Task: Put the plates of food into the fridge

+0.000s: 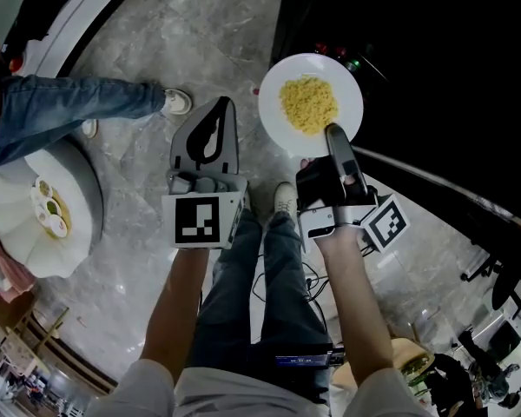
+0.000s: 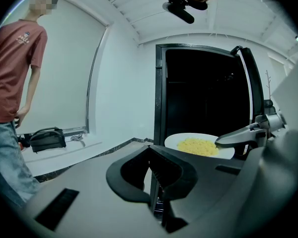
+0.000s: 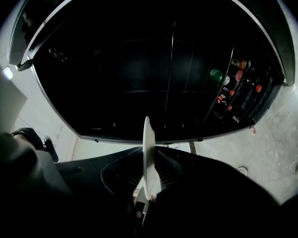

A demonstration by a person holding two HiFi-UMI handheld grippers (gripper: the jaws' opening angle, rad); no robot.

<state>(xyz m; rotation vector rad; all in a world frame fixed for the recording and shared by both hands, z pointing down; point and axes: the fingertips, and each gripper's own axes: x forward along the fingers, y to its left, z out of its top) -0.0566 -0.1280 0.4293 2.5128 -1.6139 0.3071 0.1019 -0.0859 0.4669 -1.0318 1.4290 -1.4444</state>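
Note:
A white plate (image 1: 282, 107) heaped with yellow noodles (image 1: 310, 103) hangs in front of the dark open fridge (image 1: 417, 68). My right gripper (image 1: 337, 139) is shut on the plate's near rim. In the right gripper view the plate (image 3: 147, 157) shows edge-on between the jaws, with the fridge interior (image 3: 154, 68) behind it. My left gripper (image 1: 211, 133) sits to the left of the plate, shut and holding nothing. In the left gripper view the plate (image 2: 188, 139) and the right gripper (image 2: 233, 138) show before the fridge doorway (image 2: 203, 93).
A person in jeans (image 1: 61, 111) and a red shirt (image 2: 12, 73) stands at the left. A round white table (image 1: 74, 224) carries another plate of food (image 1: 50, 208). Bottles (image 3: 236, 90) line the fridge's door shelves. Grey marble floor (image 1: 191, 33) lies below.

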